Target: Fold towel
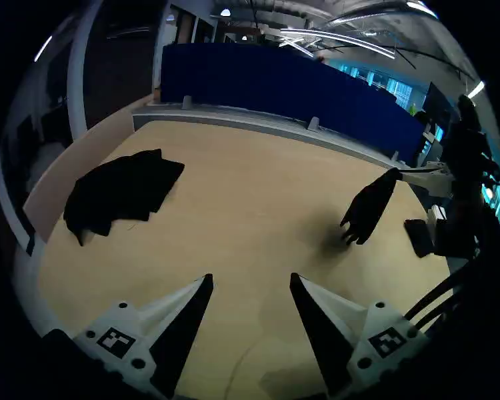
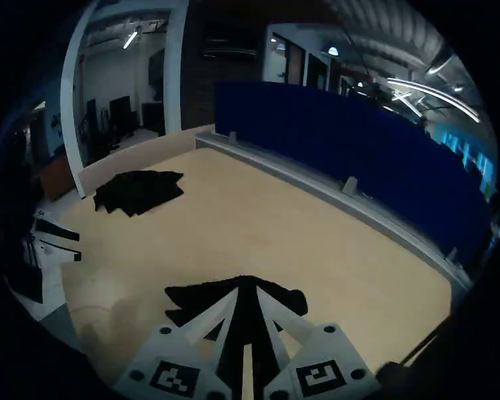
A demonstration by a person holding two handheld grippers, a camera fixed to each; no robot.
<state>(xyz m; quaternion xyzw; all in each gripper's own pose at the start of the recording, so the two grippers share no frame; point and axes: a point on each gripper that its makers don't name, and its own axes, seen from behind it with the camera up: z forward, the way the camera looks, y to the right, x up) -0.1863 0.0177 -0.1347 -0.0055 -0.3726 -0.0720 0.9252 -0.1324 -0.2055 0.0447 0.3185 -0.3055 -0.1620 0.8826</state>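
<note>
A black towel (image 1: 369, 208) hangs above the wooden table (image 1: 250, 200) at the right, pinched at its top by my right gripper (image 1: 400, 173). In the right gripper view the same towel (image 2: 197, 299) spreads out under the shut fingers of that gripper (image 2: 247, 285). My left gripper (image 1: 250, 280) hovers over the table's near side with its fingers wide apart and nothing between them. Its white fingers (image 2: 55, 233) also appear at the left edge of the right gripper view.
A heap of black cloth (image 1: 120, 190) lies at the table's far left corner (image 2: 138, 190). A blue partition (image 1: 283, 87) runs along the back edge. A person (image 1: 467, 173) stands at the right beside a desk with dark equipment.
</note>
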